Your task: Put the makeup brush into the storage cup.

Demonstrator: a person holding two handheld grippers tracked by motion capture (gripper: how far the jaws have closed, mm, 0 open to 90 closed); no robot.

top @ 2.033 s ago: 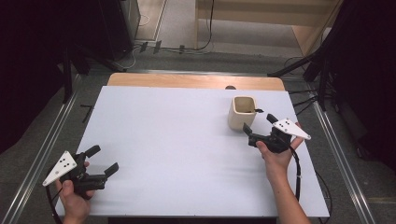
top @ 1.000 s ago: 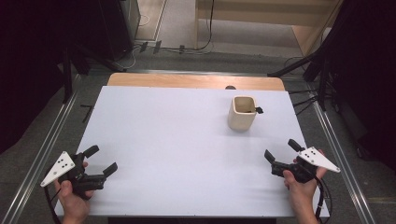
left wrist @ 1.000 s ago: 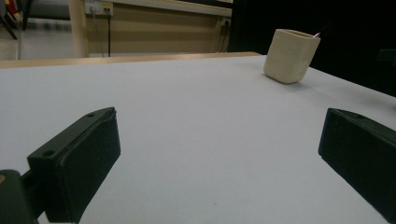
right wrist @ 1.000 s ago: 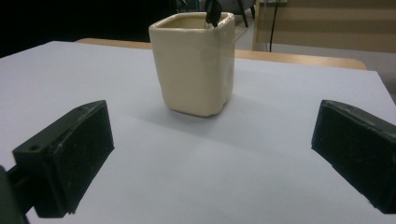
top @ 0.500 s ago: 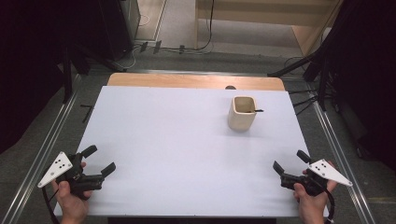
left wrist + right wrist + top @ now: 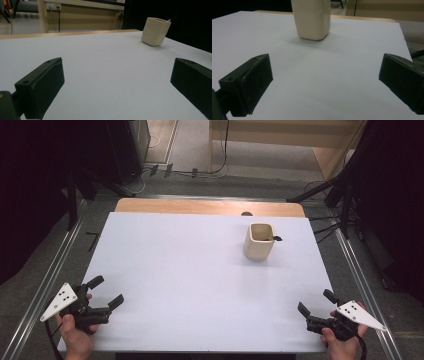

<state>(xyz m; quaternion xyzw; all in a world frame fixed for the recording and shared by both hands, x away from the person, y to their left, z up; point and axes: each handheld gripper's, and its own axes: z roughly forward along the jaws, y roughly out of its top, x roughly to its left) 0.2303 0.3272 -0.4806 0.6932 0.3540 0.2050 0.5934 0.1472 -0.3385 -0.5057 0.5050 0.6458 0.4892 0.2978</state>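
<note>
Cup [image 6: 260, 242], cream and upright at the table's [image 6: 190, 270] far right, looks rigid, smooth and breakable, best pinched across its flat walls; left gripper [image 6: 106, 293] and right gripper [image 6: 316, 303] both gape empty, well apart from it.

The white table [image 6: 200, 270] surface lies bare from 6 o'clock through its centre, giving unobstructed passage between the left gripper [image 6: 106, 292] at 7 o'clock and the right gripper [image 6: 316, 304] at 5 o'clock. The sole obstacle is the cream cup [image 6: 260, 241] at 1 o'clock, standing well apart from both grippers.

Cream cup [image 6: 260, 242], white table [image 6: 190, 265]
</note>
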